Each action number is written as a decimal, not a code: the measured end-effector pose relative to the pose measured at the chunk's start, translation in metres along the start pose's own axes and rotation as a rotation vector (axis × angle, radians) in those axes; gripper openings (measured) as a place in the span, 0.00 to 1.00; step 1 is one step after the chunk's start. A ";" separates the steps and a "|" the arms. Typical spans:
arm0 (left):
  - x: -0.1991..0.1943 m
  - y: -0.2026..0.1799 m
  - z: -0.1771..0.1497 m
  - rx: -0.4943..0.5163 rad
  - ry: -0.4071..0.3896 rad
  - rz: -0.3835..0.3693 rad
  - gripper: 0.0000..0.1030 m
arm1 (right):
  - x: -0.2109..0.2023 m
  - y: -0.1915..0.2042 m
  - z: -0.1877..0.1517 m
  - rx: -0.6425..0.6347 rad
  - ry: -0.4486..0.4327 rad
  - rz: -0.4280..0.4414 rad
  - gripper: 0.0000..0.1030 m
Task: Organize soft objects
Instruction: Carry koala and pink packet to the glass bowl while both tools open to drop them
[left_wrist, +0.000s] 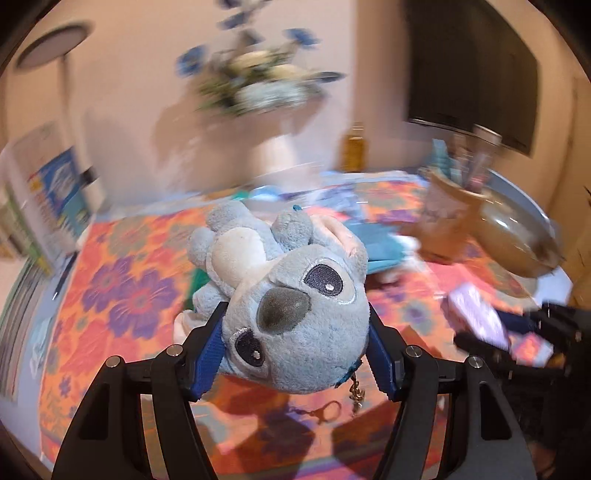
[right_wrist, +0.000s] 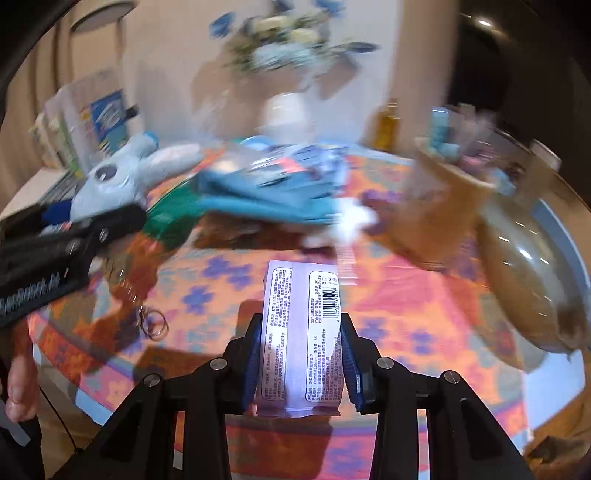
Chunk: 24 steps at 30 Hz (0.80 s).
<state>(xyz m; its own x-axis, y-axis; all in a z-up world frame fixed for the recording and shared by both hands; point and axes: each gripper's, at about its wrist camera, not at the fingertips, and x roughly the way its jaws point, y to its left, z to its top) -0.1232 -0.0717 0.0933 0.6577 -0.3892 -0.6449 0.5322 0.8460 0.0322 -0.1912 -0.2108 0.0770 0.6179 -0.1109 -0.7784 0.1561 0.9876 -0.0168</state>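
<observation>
- The left gripper (left_wrist: 295, 332) is clamped on the head of a blue plush toy (left_wrist: 291, 295), its blue pads pressing each side of the face.
- The plush toy hangs upside down above the floral tablecloth (left_wrist: 122, 291), body and legs pointing away from the fingers; its keychain clasp (left_wrist: 325, 410) dangles beneath.
- The right gripper (right_wrist: 301, 354) is clamped on a pale purple tissue pack (right_wrist: 301, 332), printed back and barcode facing up, the pack standing out forward between the fingers.
- Behind both lie blue cloths (right_wrist: 266, 192), a brown paper bag (right_wrist: 439, 218) holding small items, and a glass bowl (right_wrist: 532, 277) at the right.
- Background details are motion-blurred.
</observation>
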 end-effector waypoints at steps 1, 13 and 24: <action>0.000 -0.015 0.004 0.032 -0.003 -0.016 0.64 | -0.005 -0.011 0.000 0.022 -0.005 -0.013 0.36; 0.007 -0.173 0.064 0.290 -0.006 -0.409 0.64 | -0.057 -0.177 -0.007 0.391 -0.111 -0.238 0.36; 0.072 -0.258 0.094 0.361 0.060 -0.487 0.64 | -0.039 -0.282 -0.013 0.674 -0.061 -0.330 0.37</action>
<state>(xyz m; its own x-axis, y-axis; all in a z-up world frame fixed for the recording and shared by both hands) -0.1634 -0.3523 0.1104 0.2678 -0.6706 -0.6918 0.9184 0.3948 -0.0271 -0.2694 -0.4832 0.1044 0.4961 -0.4148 -0.7628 0.7663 0.6223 0.1600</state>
